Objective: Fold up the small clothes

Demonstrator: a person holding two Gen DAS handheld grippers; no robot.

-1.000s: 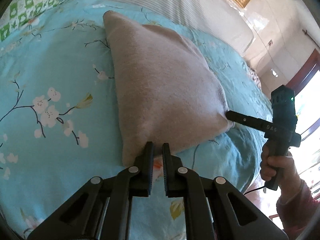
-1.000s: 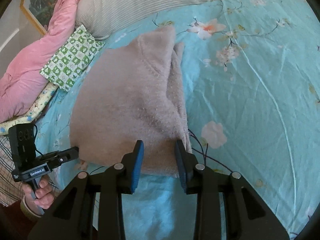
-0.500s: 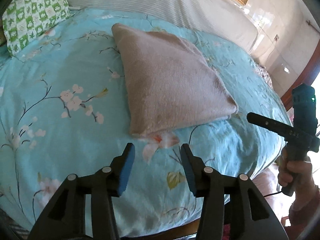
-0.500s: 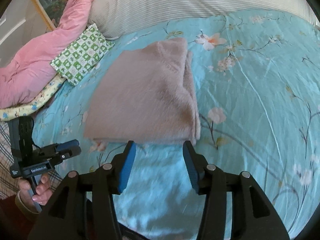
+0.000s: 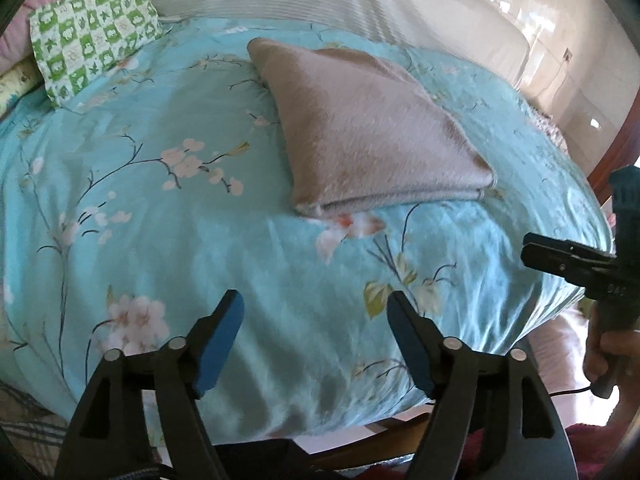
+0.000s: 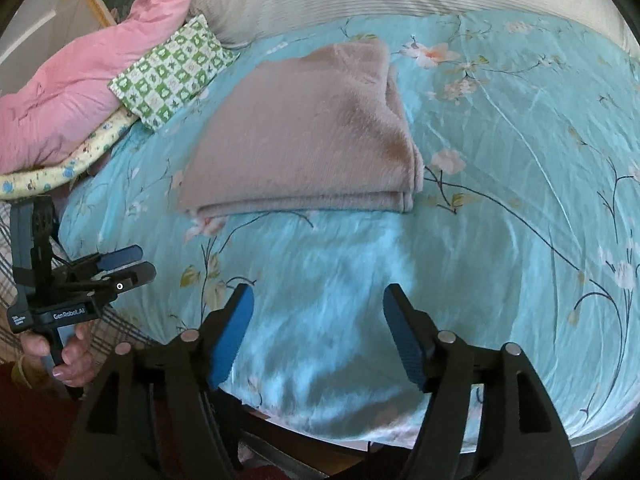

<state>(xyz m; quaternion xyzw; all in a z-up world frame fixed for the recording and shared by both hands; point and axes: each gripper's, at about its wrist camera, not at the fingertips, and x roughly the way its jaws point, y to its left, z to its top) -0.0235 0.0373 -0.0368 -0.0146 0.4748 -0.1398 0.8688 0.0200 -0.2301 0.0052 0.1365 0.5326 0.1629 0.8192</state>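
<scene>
Folded beige garment [image 5: 372,136] lies flat on blue floral bedspread [image 5: 160,216], toward far side. Left gripper [image 5: 314,320] jaws spread wide, empty. Right gripper [image 6: 318,312] likewise released, near bed edge.

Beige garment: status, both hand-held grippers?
Left hand-held gripper open, empty. Right hand-held gripper open, empty. Beige garment folded, lying flat on floral bedspread, clear of both. Nothing in the way.
</scene>
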